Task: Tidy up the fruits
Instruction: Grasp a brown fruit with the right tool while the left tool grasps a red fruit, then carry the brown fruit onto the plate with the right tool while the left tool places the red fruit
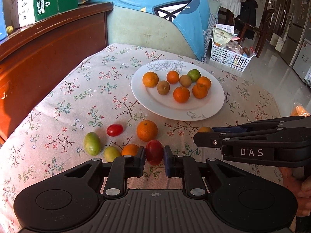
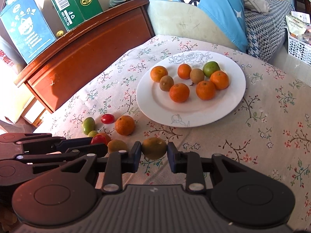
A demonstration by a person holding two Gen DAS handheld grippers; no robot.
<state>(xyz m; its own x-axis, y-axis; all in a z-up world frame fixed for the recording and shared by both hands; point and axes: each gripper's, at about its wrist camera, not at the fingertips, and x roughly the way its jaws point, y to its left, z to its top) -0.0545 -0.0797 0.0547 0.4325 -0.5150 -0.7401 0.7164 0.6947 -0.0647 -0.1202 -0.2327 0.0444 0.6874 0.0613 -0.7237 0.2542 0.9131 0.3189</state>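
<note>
Fruit is partly sorted: toward the table's left edge two green fruits [image 1: 92, 143], a small red tomato [image 1: 114, 130] and two oranges [image 1: 147, 130] lie loose, while the left gripper [image 1: 154, 153] pinches a red tomato [image 1: 154, 152] and the right gripper [image 2: 154, 149] pinches a brownish-orange fruit [image 2: 154, 148]. Eight fruits sit on the white plate [image 1: 167, 108] toward the far right edge. Its near rim is bare, and open cloth lies between.
</note>
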